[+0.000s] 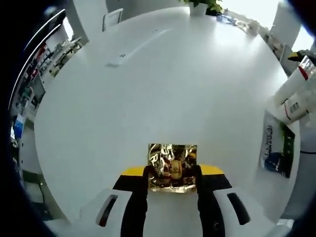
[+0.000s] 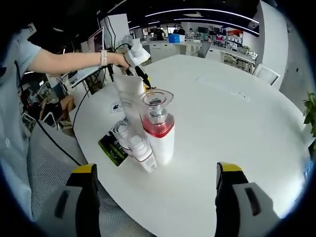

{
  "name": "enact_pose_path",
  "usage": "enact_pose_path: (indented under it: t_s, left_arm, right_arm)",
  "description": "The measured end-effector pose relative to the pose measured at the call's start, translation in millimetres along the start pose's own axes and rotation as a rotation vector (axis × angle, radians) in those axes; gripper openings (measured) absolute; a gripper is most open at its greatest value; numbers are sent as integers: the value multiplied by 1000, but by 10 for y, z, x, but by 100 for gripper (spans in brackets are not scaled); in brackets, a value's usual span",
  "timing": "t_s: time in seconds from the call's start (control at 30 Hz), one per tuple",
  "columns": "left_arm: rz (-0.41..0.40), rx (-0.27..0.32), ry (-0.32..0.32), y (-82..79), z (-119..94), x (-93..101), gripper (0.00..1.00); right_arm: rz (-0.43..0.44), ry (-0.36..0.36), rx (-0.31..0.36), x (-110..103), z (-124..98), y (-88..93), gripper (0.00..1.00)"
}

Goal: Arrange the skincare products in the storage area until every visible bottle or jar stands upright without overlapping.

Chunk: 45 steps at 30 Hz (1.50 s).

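Note:
In the left gripper view my left gripper [image 1: 172, 172] is shut on a crinkled gold foil packet [image 1: 173, 167] just above the white table [image 1: 148, 98]. White tubes [image 1: 295, 91] and a dark sachet [image 1: 277, 145] sit at the right edge. In the right gripper view my right gripper [image 2: 157, 170] stands open, nothing between its jaws. Ahead of it stand a white bottle with a red band and clear cap [image 2: 159, 129] and a tall white tube [image 2: 129, 98]. Two small clear-capped bottles [image 2: 138, 145] lean beside them, next to the dark sachet [image 2: 111, 148]. A person's hand holds the left gripper [image 2: 145, 81] behind them.
A flat white strip [image 1: 118, 60] lies on the far part of the table. A potted plant [image 1: 202, 5] stands at its far edge. A grey mesh chair [image 2: 54, 163] is by the table's near rim. The person's arm [image 2: 69, 60] reaches in from the left.

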State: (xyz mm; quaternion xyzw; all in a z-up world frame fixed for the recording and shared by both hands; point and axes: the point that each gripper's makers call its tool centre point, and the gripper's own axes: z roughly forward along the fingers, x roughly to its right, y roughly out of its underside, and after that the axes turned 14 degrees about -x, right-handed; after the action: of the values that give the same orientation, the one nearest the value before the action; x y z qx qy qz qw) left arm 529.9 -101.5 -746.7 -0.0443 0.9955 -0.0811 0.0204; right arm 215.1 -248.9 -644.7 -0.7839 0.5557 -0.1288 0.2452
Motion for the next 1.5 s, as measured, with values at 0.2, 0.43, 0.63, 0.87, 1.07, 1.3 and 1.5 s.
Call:
enact_pose_path:
  t_s: [0.2, 0.43, 0.63, 0.87, 1.07, 1.3, 1.5]
  left_arm:
    - [43, -3, 3, 46, -47, 167, 36]
    - [103, -15, 1, 120, -131, 388, 36]
    - [156, -26, -3, 199, -171, 620, 36]
    - [206, -27, -2, 285, -248, 892, 36]
    - [239, -30, -1, 358, -309, 1086, 36]
    - [276, -19, 33, 419, -352, 1316, 36]
    - [299, -7, 79, 471, -360, 1476, 36]
  right_arm:
    - [-6, -7, 19, -48, -27, -38, 100]
    - [-16, -6, 33, -79, -49, -68, 100]
    - [-29, -6, 47, -118, -76, -94, 100]
    - [-38, -3, 56, -146, -104, -98, 100]
    - [-49, -1, 64, -174, -118, -113, 100]
    - [-61, 1, 69, -195, -143, -124, 100]
    - [-69, 4, 70, -212, -164, -118, 100]
